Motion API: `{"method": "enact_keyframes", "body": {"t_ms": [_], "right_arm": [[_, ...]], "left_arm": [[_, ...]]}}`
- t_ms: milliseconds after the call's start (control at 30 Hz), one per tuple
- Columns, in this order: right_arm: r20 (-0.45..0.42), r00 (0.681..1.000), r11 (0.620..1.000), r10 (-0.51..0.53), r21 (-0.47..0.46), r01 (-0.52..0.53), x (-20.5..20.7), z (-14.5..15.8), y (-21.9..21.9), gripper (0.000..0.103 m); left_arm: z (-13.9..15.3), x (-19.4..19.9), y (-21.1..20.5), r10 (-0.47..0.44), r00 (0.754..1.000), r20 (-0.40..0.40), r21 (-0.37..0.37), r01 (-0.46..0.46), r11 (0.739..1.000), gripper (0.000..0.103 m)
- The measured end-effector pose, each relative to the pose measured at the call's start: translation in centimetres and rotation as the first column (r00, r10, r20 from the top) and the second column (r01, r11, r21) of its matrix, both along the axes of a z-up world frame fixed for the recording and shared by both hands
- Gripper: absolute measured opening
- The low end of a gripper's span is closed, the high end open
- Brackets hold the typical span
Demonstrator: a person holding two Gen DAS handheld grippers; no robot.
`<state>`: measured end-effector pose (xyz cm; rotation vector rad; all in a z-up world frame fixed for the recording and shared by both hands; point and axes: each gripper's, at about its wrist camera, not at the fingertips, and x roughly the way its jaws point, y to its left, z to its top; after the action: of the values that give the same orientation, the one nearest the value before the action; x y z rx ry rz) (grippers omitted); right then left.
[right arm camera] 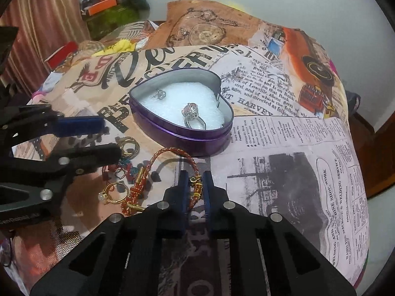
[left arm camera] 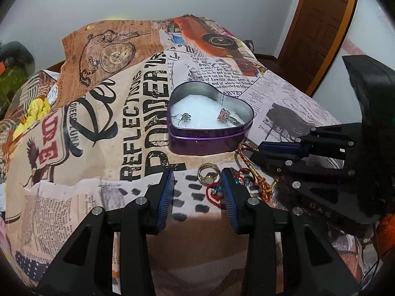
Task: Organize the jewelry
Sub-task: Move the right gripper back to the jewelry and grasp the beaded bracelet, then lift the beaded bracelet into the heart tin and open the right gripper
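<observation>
Beside tin (right arm camera: 197,138), right fingers (right arm camera: 208,185) around bracelet (right arm camera: 172,157)

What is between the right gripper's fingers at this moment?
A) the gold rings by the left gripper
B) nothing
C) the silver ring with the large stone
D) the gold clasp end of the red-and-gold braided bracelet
D: in the right wrist view the right gripper has its fingers closed on the gold clasp of the braided bracelet, while the silver ring lies in the heart-shaped tin.

open purple heart-shaped tin (right arm camera: 197,140), white-padded, holding a silver stone-set ring (right arm camera: 192,117) and a small silver earring (right arm camera: 160,94). beside it on the cloth: red-and-gold braided bracelet (right arm camera: 158,156), gold rings (right arm camera: 128,145), red beaded cord (left arm camera: 217,192), gold stone ring (right arm camera: 114,193).
</observation>
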<state>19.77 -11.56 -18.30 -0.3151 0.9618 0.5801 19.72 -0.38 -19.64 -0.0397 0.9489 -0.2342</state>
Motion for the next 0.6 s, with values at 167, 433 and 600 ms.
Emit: {"method": "enact_keyframes", "body": {"t_ms": [167, 433, 600], "right_arm": [[-0.011, 0.999, 0.998, -0.043, 0.037, 0.044, 0.6, 0.1, -0.7, 0.01], [-0.005, 0.995, 0.992, -0.096, 0.082, 0.097, 0.3, 0.8, -2.3, 0.01], [0.01, 0.993, 0.989, -0.114, 0.099, 0.112, 0.0, 1.6, -2.8, 0.01]], "left_arm": [[-0.2, 0.6, -0.3, 0.005, 1.0, -0.005, -0.013, -0.005, 1.0, 0.039], [-0.9, 1.3, -0.6, 0.012, 1.0, -0.013, -0.014, -0.012, 1.0, 0.037], [-0.8, 1.2, -0.3, 0.023, 1.0, -0.011, -0.026, -0.023, 0.999, 0.021]]}}
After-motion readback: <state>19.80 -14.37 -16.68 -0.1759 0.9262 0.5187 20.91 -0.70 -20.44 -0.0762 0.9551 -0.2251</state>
